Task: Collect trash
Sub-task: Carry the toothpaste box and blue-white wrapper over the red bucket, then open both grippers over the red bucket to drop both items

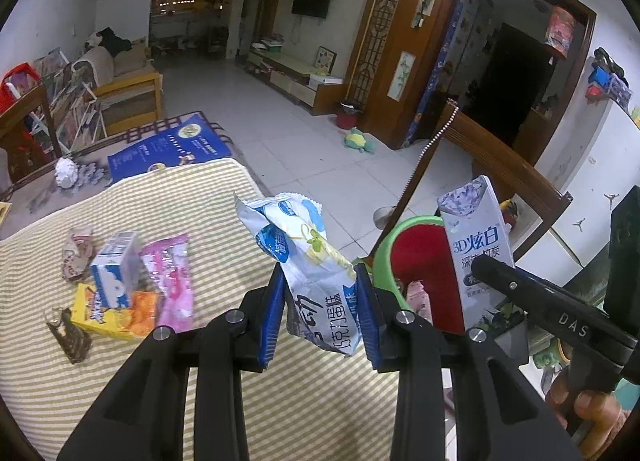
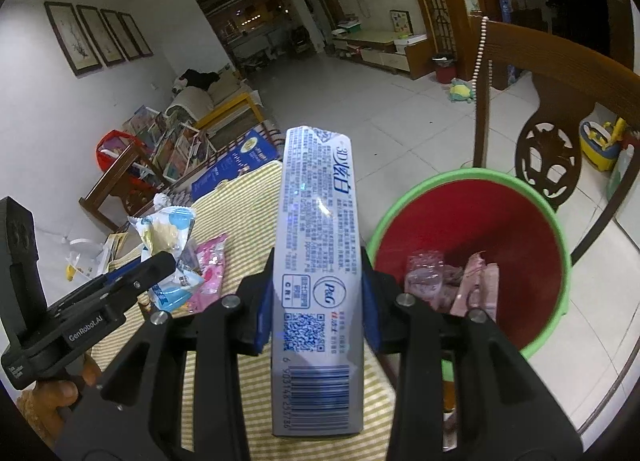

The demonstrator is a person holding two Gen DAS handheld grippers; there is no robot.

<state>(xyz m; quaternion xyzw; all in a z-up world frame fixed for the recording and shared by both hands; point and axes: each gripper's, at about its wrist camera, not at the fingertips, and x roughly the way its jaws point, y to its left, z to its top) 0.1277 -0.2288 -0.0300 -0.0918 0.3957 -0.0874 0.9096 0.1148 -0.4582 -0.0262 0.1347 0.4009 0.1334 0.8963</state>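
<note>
Gripping a crumpled white-and-blue snack wrapper [image 1: 308, 261], the left gripper [image 1: 320, 309] is closing its blue-padded fingers [image 1: 272, 317] on the wrapper's lower part, so that the wrapper is standing upward and forward from the jaws. The jaws are standing partly closed, separated only by the wrapper's thickness. The right gripper [image 2: 318, 305] is clamping a long silver-blue toothpaste box [image 2: 316, 273] across its narrow sides; the box is extending forward past the fingertips and rearward toward the camera, with its barcode end nearest the lens.

Ahead and to the right of both grippers, a red trash bin with a green rim [image 2: 556, 221] is sitting beside the table edge. Inside it, a clear plastic piece [image 2: 424, 273] and pink wrappers [image 2: 478, 281] are lying against the wall. In the left wrist view the toothpaste box is appearing in front of the bin opening.

To the left of the left gripper, on the yellow-striped tablecloth [image 1: 160, 381], further trash is lying in a loose group: a pink wrapper [image 1: 170, 277], a small blue-and-white carton [image 1: 114, 277] resting on an orange-yellow box [image 1: 116, 313], a crumpled paper wad [image 1: 76, 253] and a dark brown wrapper [image 1: 68, 335]. A wooden chair [image 2: 552, 109] is standing beyond the bin.
</note>
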